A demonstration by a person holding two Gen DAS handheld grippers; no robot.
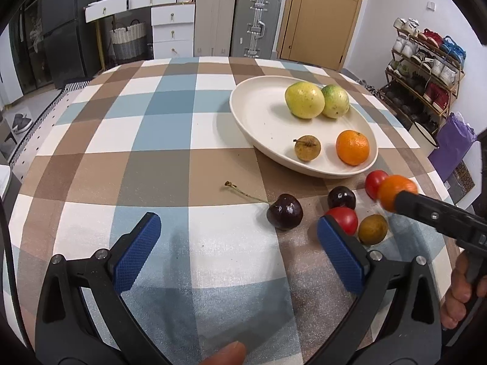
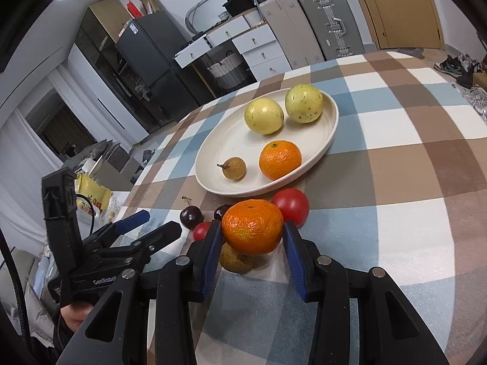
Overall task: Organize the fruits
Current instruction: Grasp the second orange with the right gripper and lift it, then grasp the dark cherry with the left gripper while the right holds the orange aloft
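Note:
My right gripper (image 2: 252, 228) is shut on an orange tangerine (image 2: 252, 228), its blue pads pressing both sides, just in front of the cream plate (image 2: 331, 121). The plate holds two yellow-green fruits (image 2: 264, 115), a second tangerine (image 2: 280, 159) and a small brown longan (image 2: 233, 168). Loose on the cloth by the held tangerine lie a red tomato (image 2: 290, 205), a smaller tomato (image 2: 201, 231), two dark cherries (image 2: 190, 216) and a longan (image 2: 234, 260). My left gripper (image 1: 239, 222) stands open and empty over the cloth, with the stemmed cherry (image 1: 284, 211) just beyond its right finger.
The table wears a checked cloth (image 1: 170, 158) of blue, brown and white. The person's hand (image 1: 462, 292) holds the right gripper's handle at the right edge. Beyond the table stand suitcases (image 1: 258, 24), white drawers (image 1: 173, 30) and a shoe rack (image 1: 426, 70).

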